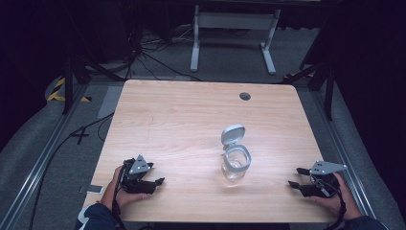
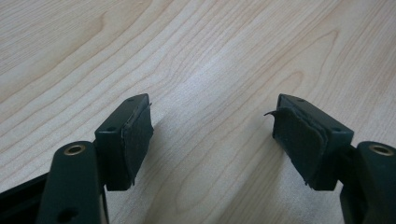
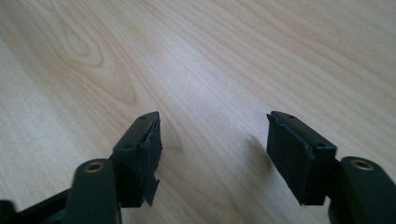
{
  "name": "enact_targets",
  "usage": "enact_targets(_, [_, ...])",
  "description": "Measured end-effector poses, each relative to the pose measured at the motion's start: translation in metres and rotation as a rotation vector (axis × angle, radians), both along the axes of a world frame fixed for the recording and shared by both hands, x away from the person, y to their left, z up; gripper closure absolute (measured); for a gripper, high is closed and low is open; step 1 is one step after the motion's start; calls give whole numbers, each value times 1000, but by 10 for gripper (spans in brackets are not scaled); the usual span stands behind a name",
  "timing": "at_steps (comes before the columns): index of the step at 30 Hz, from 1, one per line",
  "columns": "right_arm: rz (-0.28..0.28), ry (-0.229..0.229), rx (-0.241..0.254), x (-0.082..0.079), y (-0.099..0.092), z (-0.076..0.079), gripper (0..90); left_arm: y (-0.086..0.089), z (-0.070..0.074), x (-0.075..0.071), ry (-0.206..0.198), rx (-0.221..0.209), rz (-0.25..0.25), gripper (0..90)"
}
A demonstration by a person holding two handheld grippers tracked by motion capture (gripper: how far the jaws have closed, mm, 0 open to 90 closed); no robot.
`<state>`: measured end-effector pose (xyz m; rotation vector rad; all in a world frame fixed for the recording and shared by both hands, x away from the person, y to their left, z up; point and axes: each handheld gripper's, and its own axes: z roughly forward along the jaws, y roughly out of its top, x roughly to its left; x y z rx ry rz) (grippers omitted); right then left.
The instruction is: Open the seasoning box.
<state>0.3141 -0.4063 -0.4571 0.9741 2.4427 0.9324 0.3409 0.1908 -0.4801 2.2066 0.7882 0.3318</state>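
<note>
A clear glass jar point(image 1: 235, 163) with a grey flip lid point(image 1: 232, 134) swung up and open stands on the wooden table point(image 1: 182, 115), right of centre. My left gripper point(image 1: 155, 175) rests near the front left edge, held by a hand, jaws pointing right toward the jar. In the left gripper view my left gripper point(image 2: 212, 126) is open over bare wood. My right gripper point(image 1: 296, 177) rests near the front right edge, jaws pointing left. Its own view shows my right gripper point(image 3: 214, 135) open with nothing between the pads point(image 3: 288, 156).
A round cable hole point(image 1: 245, 96) sits near the table's far edge. Beyond the table stands a white desk frame point(image 1: 234, 28). Cables point(image 1: 143, 52) lie on the grey floor at the back left. A small grey object point(image 1: 91, 189) lies off the table's front left corner.
</note>
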Motion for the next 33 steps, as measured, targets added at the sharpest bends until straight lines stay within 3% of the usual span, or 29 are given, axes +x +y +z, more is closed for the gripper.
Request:
enact_targets(3, [-6, -28, 27, -5, -7, -4, 324, 0, 0, 1, 3, 1, -5, 272])
enact_targets(6, [-23, -32, 97, -8, -15, -10, 307, -1, 0, 3, 3, 6, -7, 255])
enact_targets(8, [-28, -37, 91, -9, -16, -10, 295, 0, 1, 4, 6, 20, -15, 246])
enact_targets(33, [-33, -33, 90, -7, -14, -10, 276, -1, 1, 5, 12, 10, -16, 241])
